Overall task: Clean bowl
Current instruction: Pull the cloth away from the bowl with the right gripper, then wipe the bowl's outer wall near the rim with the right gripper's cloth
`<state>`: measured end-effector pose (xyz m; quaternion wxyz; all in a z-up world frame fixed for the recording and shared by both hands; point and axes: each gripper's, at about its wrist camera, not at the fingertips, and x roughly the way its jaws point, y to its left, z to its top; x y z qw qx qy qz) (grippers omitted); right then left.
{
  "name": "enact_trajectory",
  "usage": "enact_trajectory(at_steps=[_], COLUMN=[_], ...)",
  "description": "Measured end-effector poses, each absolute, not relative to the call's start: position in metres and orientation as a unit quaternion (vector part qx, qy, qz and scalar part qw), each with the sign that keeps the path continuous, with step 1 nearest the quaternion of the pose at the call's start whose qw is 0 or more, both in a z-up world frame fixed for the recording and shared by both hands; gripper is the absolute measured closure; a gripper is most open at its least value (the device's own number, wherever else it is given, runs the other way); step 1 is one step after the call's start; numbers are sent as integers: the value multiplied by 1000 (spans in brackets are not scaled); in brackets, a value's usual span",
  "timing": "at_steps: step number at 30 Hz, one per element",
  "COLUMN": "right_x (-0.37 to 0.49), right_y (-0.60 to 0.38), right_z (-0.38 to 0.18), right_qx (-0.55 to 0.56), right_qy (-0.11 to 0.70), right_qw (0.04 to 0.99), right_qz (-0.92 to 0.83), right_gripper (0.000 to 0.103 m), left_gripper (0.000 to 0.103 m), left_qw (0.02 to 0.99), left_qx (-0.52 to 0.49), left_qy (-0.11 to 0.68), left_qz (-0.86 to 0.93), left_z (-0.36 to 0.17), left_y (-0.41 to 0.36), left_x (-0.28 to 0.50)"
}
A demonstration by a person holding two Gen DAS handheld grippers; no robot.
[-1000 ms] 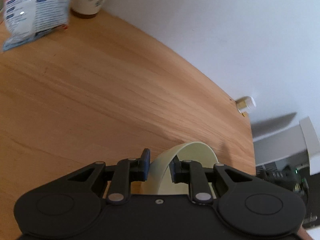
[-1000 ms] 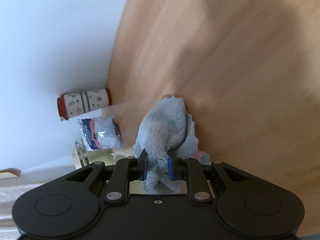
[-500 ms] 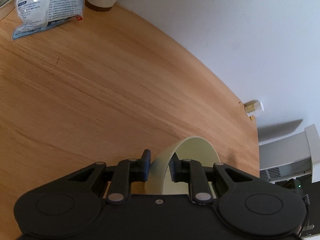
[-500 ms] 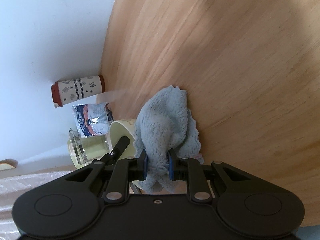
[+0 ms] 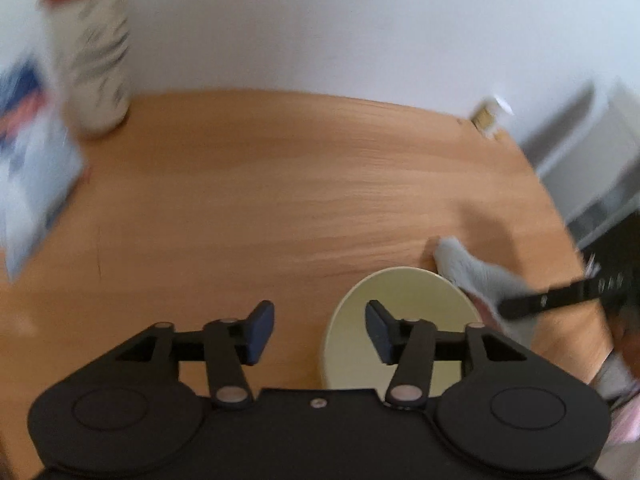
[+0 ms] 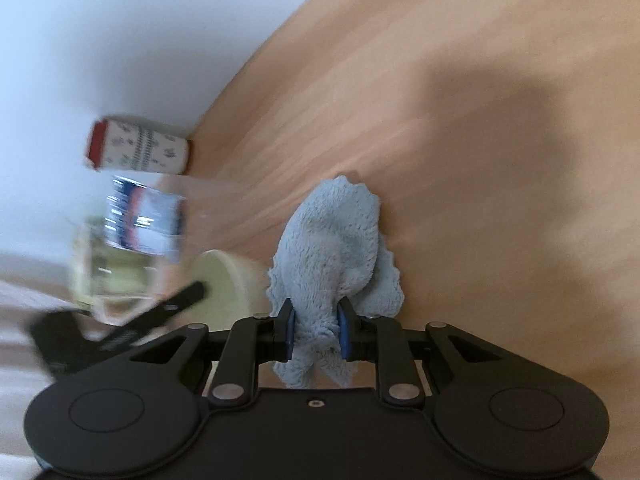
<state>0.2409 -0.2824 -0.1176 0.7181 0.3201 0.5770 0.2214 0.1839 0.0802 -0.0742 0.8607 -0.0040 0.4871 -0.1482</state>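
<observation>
The pale yellow-green bowl (image 5: 404, 320) sits on the wooden table, low and right of centre in the left wrist view; it also shows in the right wrist view (image 6: 228, 284). My left gripper (image 5: 320, 330) is open, its jaws wide apart, with the right finger over the bowl and the left finger beside it. My right gripper (image 6: 316, 336) is shut on a light blue fluffy cloth (image 6: 336, 240) that rests on the table just right of the bowl. The cloth (image 5: 476, 268) also shows in the left wrist view, touching the bowl's right side.
A white patterned cup with a red band (image 5: 100, 52) stands at the back left against the wall. A blue and white packet (image 5: 32, 184) lies beside it. A glass jar (image 6: 104, 276) is near the bowl. The table edge runs along the right (image 5: 560, 216).
My left gripper has opened and let go of the bowl's rim; the bowl now sits upright on the table. The right gripper with the cloth has come close beside the bowl.
</observation>
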Motion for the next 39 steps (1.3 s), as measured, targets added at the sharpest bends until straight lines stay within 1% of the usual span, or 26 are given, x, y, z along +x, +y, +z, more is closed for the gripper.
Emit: enact_trajectory(at_steps=[1, 2, 3, 4, 5, 7, 8, 9, 12, 14, 17, 21, 23, 24, 26, 28, 29, 30, 31, 34, 35, 36, 38, 39], right_x=[243, 244, 245, 245, 244, 239, 234, 232, 223, 220, 226, 240, 246, 247, 254, 259, 261, 262, 264, 269, 270, 271, 271, 271], right_y=[-278, -271, -266, -260, -254, -248, -244, -242, -231, -224, -208, -190, -184, -182, -179, -179, -178, -177, -176, -175, -174, -174, -175, -176], right_z=[-114, -110, -107, -100, -91, -77, -67, -63, -52, -53, -61, -73, -79, -81, -84, -87, -89, -92, -94, -95, -94, -93, -91, -90], right_qx=[289, 246, 217, 170, 116, 37, -20, -45, -143, -199, -237, -259, -269, -271, -269, -265, -263, -261, -260, -249, -242, -239, -236, -231], right_qy=[574, 572, 571, 562, 547, 519, 497, 488, 463, 454, 450, 450, 451, 451, 456, 463, 468, 473, 476, 490, 496, 498, 496, 499], right_qw=[733, 750, 759, 775, 791, 809, 814, 814, 793, 769, 744, 724, 718, 715, 707, 703, 701, 699, 700, 711, 716, 720, 731, 734], right_qz=[222, 224, 226, 234, 249, 275, 299, 311, 370, 403, 433, 453, 458, 460, 469, 470, 469, 468, 464, 438, 427, 421, 405, 400], right_gripper=[64, 56, 55, 55, 54, 46, 39, 36, 32, 32, 32, 32, 32, 32, 33, 34, 37, 42, 44, 45, 48, 55, 61, 66], left_gripper=[42, 40, 37, 32, 30, 27, 27, 26, 22, 21, 21, 22, 23, 25, 32, 34, 39, 42, 45, 50, 52, 53, 60, 60], left_qw=[860, 858, 855, 852, 849, 840, 832, 825, 807, 792, 774, 763, 762, 762, 760, 757, 756, 755, 752, 752, 753, 754, 755, 756], left_qx=[17, 35, 44, 54, 67, 93, 105, 114, 149, 171, 194, 199, 191, 187, 181, 176, 172, 164, 153, 145, 150, 153, 153, 153], left_qy=[483, 481, 481, 482, 483, 486, 490, 492, 493, 497, 508, 516, 522, 523, 527, 531, 532, 534, 539, 542, 541, 541, 542, 541], left_qz=[-161, -178, -187, -196, -204, -222, -239, -254, -290, -311, -326, -333, -331, -333, -334, -337, -340, -343, -347, -346, -344, -341, -336, -335], left_z=[-73, -72, -72, -72, -72, -74, -73, -73, -75, -80, -89, -96, -99, -99, -102, -104, -105, -106, -108, -111, -113, -114, -116, -116], left_y=[75, 70, 67, 64, 62, 58, 56, 55, 51, 46, 38, 32, 30, 30, 29, 28, 28, 29, 30, 30, 30, 30, 29, 29], left_x=[185, 188, 190, 193, 196, 200, 202, 203, 204, 207, 209, 212, 215, 215, 216, 217, 217, 216, 217, 218, 217, 217, 217, 217])
